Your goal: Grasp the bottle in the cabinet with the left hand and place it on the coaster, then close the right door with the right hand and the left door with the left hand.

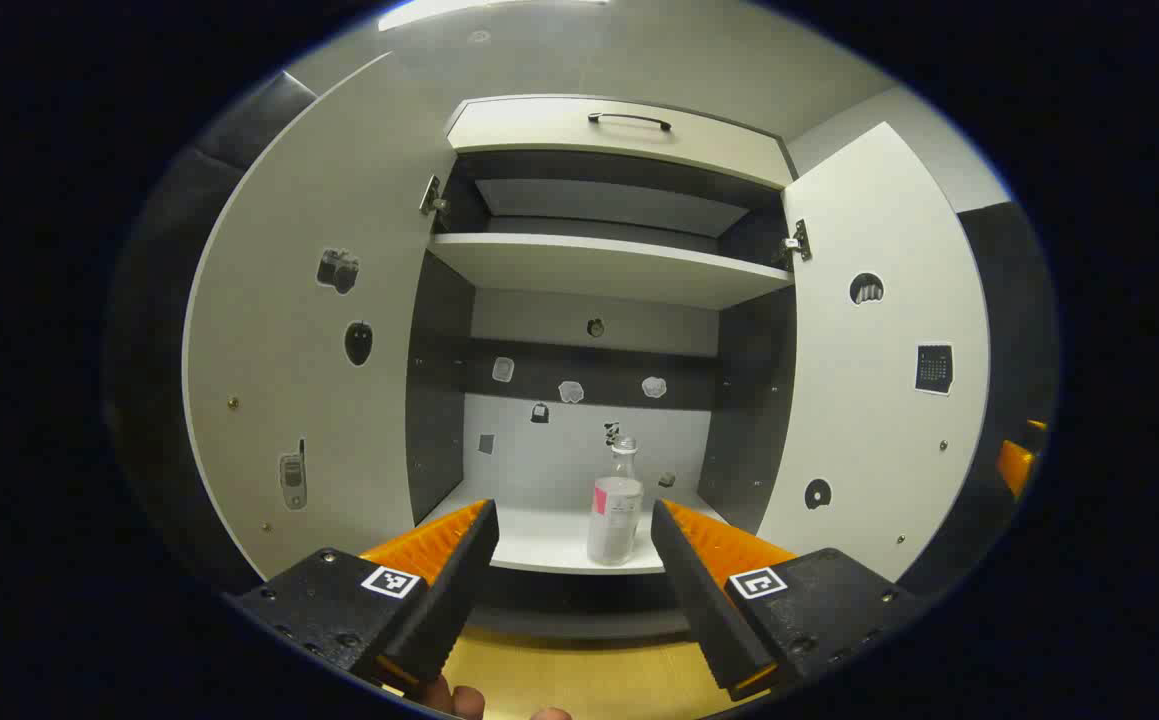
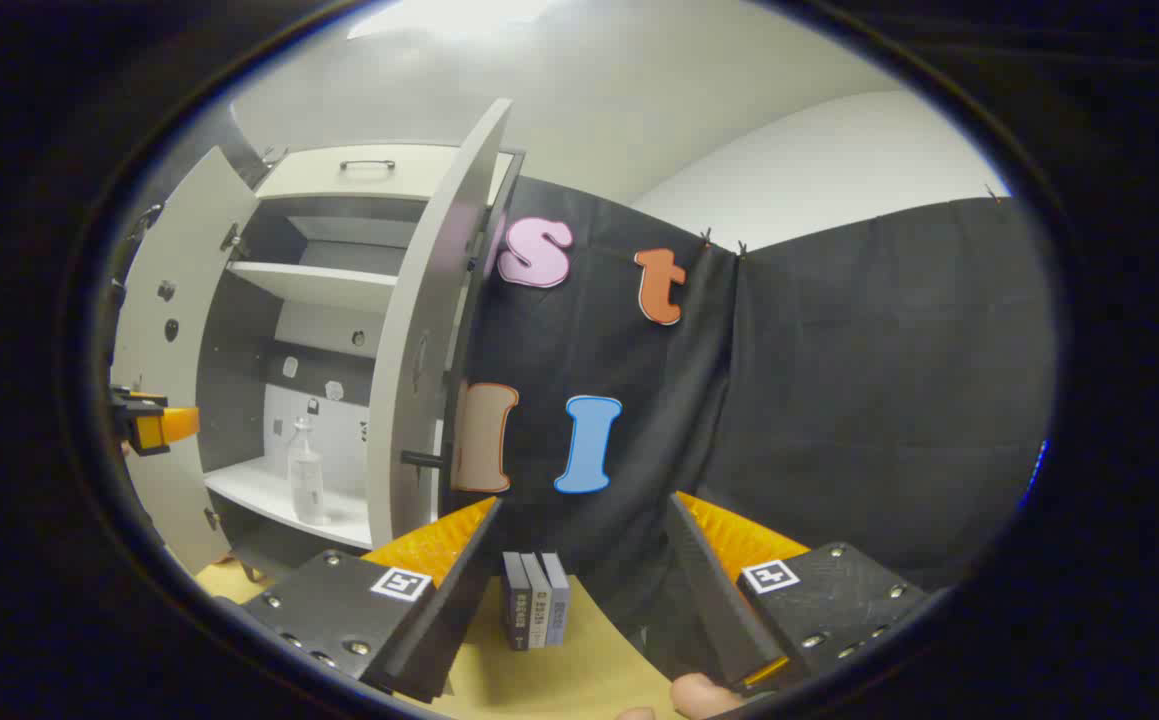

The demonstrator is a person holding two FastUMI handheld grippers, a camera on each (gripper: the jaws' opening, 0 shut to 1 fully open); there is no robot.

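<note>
One bottle is standing upright on the cabinet's lower shelf, straight ahead of the left gripper, which is facing it with fingers spread apart and sitting nearer than the equally open right gripper.

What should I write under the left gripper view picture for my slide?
Open left gripper faces a clear bottle on the open cabinet's bottom shelf.
</note>
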